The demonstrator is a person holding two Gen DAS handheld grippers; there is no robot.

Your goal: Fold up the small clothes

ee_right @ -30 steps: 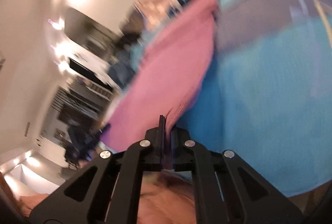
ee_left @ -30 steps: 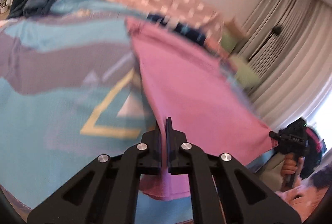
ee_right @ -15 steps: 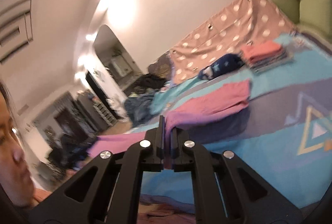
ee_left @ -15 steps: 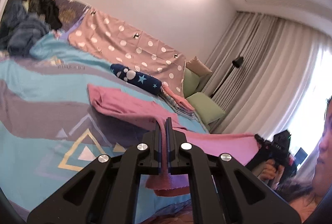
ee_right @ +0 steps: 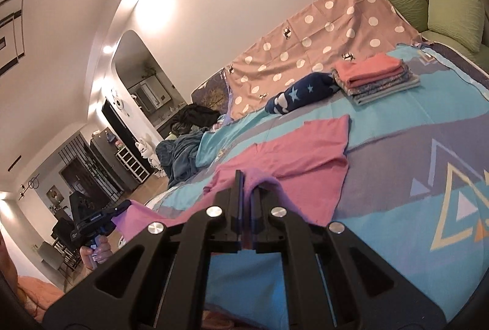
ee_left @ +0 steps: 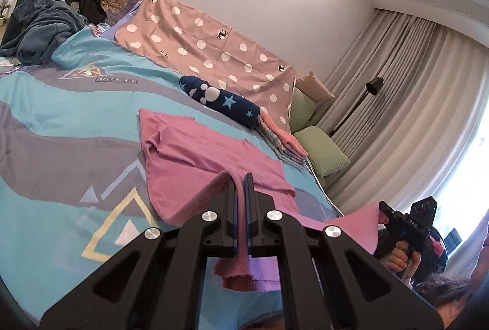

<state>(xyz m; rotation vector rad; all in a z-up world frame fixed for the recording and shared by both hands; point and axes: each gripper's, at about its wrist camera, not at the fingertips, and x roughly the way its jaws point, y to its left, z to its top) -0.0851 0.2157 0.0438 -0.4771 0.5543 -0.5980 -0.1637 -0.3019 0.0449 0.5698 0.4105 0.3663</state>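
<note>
Left wrist view: the pink garment (ee_left: 195,158) lies ahead of me on the bedspread (ee_left: 61,165), its long axis running away toward the folded stack (ee_left: 284,140). My left gripper (ee_left: 241,192) is pressed together on one near corner; my right gripper (ee_right: 247,192) pinches the other. Both hands are level on the near hem, neither nearer, so I judge the fold goes straight forward.

Bed, blue patterned cover (ee_left: 45,128): pink garment (ee_left: 195,158), navy star roll (ee_left: 223,103), folded stack (ee_right: 376,76).
</note>
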